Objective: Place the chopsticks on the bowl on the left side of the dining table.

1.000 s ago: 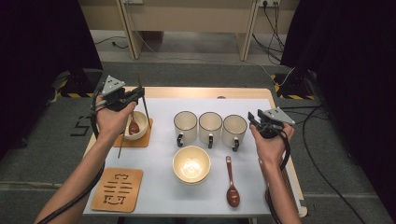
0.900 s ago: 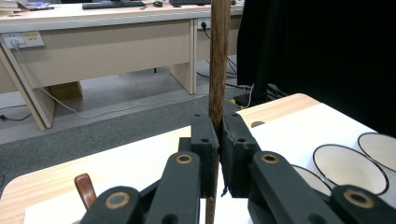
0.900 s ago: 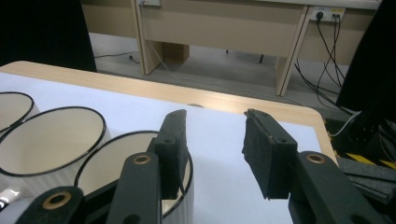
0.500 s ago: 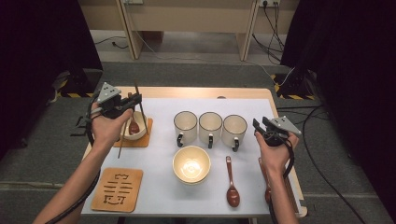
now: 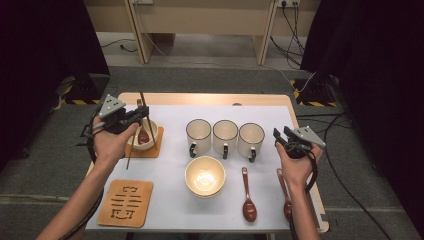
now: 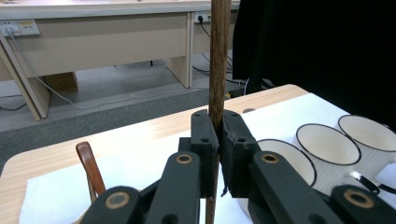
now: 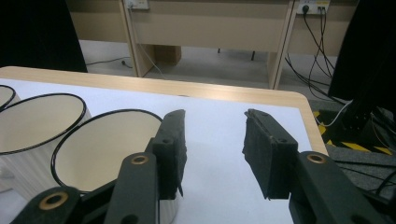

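In the left gripper view the two black jaws are pinched on a brown wooden chopstick (image 6: 219,56), which stands nearly upright between the pads; its top is cut off by the upper edge of the frame and its lower end is hidden behind the jaw linkage. In the high view the left gripper (image 5: 134,116) sits at the left of the frame, above a small white bowl (image 5: 151,131) resting on an orange mat (image 5: 154,150). The bowl holds a brown spoon (image 5: 143,135), much of it hidden by the hand and the gripper. The right gripper (image 5: 281,138) hovers at the right of the frame, jaws spread with nothing between them, just beside the rightmost of three white black-rimmed mugs (image 5: 250,138). Lower centre stand a cream bowl (image 5: 205,175) and a dark red spoon (image 5: 248,206); a second spoon (image 5: 286,204) is partly covered by the right forearm. A patterned wooden coaster (image 5: 125,202) lies at lower left on the white table cover (image 5: 170,200).
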Tool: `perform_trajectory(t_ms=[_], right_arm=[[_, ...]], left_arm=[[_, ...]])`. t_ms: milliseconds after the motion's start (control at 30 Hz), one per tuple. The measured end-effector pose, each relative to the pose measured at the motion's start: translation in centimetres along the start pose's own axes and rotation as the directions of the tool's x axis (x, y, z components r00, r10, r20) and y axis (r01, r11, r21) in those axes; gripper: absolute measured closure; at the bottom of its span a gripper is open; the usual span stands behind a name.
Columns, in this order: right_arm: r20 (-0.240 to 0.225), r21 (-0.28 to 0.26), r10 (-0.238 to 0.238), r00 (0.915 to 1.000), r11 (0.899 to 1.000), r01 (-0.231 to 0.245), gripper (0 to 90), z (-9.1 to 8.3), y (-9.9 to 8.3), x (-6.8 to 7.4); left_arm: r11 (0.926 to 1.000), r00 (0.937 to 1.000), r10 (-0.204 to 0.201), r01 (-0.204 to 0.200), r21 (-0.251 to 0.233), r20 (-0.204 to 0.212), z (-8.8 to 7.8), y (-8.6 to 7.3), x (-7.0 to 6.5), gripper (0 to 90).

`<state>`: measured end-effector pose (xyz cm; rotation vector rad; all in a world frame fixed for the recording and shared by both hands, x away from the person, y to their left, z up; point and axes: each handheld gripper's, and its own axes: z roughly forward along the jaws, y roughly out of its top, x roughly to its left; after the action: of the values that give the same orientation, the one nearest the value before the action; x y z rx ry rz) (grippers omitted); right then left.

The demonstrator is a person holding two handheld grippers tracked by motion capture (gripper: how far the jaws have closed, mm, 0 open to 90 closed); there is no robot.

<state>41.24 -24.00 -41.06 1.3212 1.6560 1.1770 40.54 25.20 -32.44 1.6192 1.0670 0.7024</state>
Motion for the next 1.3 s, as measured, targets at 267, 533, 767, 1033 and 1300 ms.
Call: perform_trajectory(t_ms=[267,533,767,1033,1300], right_arm=[[-0.003,-0.012,0.012,0.9999,1.000,-0.012,58.4,-0.3,0.1,0.0],[-0.002,-0.008,0.016,0.9999,1.000,-0.016,58.4,-0.4,-0.1,-0.1],[-0.002,-0.011,0.024,0.9997,1.000,-0.024,58.3,-0.5,-0.1,-0.1],[-0.001,-0.012,0.024,0.9997,1.000,-0.024,58.1,-0.7,-0.1,-0.1],[-0.002,-0.015,0.024,0.9997,1.000,-0.024,57.8,-0.6,-0.2,0.1]], left_arm=[[1.0000,0.9999,0.003,-0.003,0.001,0.014,-1.0,-0.8,-0.4,83.6],[1.0000,0.9998,-0.001,0.001,0.006,0.018,-2.0,-1.4,-0.5,83.6],[0.9998,0.9999,-0.002,0.002,0.019,0.016,-3.0,-2.1,-0.6,83.6],[0.9997,1.0000,0.000,-0.001,0.024,0.007,-3.8,-2.5,-0.5,83.6],[0.9998,1.0000,0.002,-0.002,0.020,0.004,-5.0,-3.0,-0.5,83.6]])
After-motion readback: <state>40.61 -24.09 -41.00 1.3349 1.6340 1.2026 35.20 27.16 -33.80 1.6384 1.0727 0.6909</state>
